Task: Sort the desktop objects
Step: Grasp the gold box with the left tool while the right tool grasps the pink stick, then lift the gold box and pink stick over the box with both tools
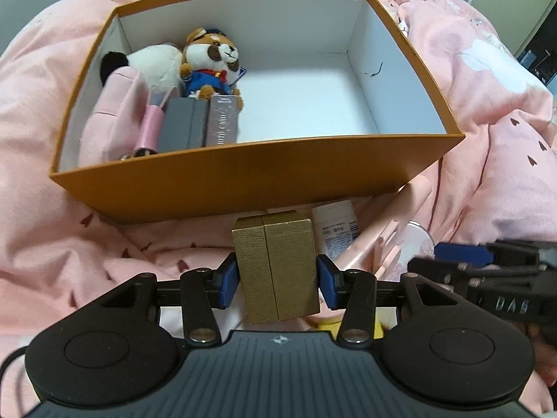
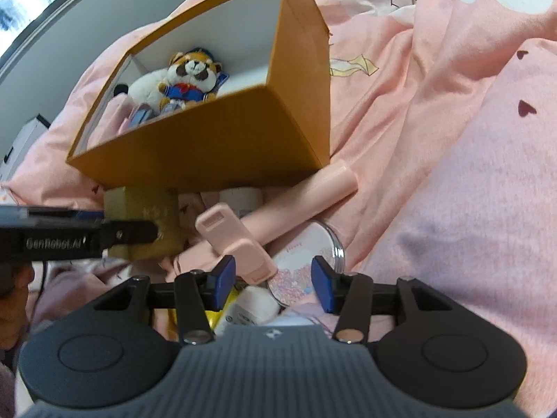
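**Left wrist view: gold box clamped, orange box ahead**

Left wrist view, nearest first: the left gripper (image 1: 276,280) has its blue pads pressed on both sides of a gold box (image 1: 276,271), gripping it. The gold box stands with its long axis running away from the camera, a seam down its middle, top end toward the orange box (image 1: 257,181). Just right of it a white bottle (image 1: 336,230) stands in the way, and the right gripper (image 1: 463,261) reaches in from the right edge. Pink bedding (image 1: 504,160) lies all around.

In the right wrist view, the right gripper (image 2: 273,280) hangs with jaws apart over a round compact (image 2: 303,268) and the end of a pink clip-like handle (image 2: 236,244); neither pad presses on anything. A pink tube (image 2: 313,191) slants up to the right toward the orange box's corner.

Further off, the orange box holds, along its left side, a plush dog (image 1: 209,66), a white plush (image 1: 153,62), a grey box (image 1: 182,125) and a pink pouch (image 1: 115,118); its right half is bare white.
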Tool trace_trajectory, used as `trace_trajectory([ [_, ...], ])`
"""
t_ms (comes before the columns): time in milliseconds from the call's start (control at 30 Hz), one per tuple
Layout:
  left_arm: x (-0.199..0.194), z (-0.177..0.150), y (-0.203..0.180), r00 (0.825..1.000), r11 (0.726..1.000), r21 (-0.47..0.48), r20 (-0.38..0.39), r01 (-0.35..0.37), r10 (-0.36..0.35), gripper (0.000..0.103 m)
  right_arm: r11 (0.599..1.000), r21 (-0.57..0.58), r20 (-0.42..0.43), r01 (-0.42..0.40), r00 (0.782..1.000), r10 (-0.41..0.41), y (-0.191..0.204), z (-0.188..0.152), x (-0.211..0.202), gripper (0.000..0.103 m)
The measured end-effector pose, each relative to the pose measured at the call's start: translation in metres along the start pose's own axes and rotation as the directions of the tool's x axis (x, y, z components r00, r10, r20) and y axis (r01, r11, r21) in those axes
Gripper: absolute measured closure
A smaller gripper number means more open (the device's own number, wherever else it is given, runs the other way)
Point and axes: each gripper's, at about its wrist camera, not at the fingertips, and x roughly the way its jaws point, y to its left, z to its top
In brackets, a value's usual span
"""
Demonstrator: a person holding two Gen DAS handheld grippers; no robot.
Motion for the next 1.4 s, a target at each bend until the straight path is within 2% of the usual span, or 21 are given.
trace_trajectory([
  [133, 0.001, -0.002, 0.004, 0.999, 0.999, 0.019, -0.027, -0.026, 0.026, 0.049, 0.999, 0.041, -0.001, -0.031, 1.0, 0.031, 0.003, 0.01, 0.002, 0.051],
  [300, 0.014, -0.01, 0.008, 0.997, 0.999, 0.01, -0.067, -0.038, 0.038, 0.049, 0.992, 0.126, -0.034, -0.028, 0.999, 0.032, 0.009, 0.024, 0.013, 0.049],
  [400, 0.016, -0.011, 0.01, 0.997, 0.999, 0.008, -0.072, -0.033, 0.033, 0.049, 0.987, 0.162, -0.057, -0.018, 0.998, 0.028, 0.013, 0.029, 0.02, 0.043],
  [600, 0.016, -0.012, 0.019, 0.997, 0.999, -0.031, -0.073, -0.008, 0.005, 0.049, 0.984, 0.179, -0.104, 0.023, 0.995, -0.004, 0.023, 0.03, 0.041, 0.039],
  [733, 0.016, -0.011, 0.021, 0.997, 0.999, -0.047, -0.071, 0.001, -0.004, 0.049, 0.982, 0.187, -0.125, 0.032, 0.992, -0.009, 0.022, 0.026, 0.051, 0.047],
  [1100, 0.016, -0.011, 0.025, 0.997, 0.998, -0.058, -0.071, 0.013, -0.017, 0.049, 0.97, 0.242, -0.07, 0.022, 0.998, -0.005, 0.004, 0.012, 0.028, 0.052],
  [1400, 0.011, -0.01, 0.026, 0.998, 0.998, -0.062, -0.056, 0.027, -0.031, 0.049, 0.982, 0.19, -0.021, -0.023, 0.999, 0.027, 0.006, 0.013, 0.001, 0.052],
])
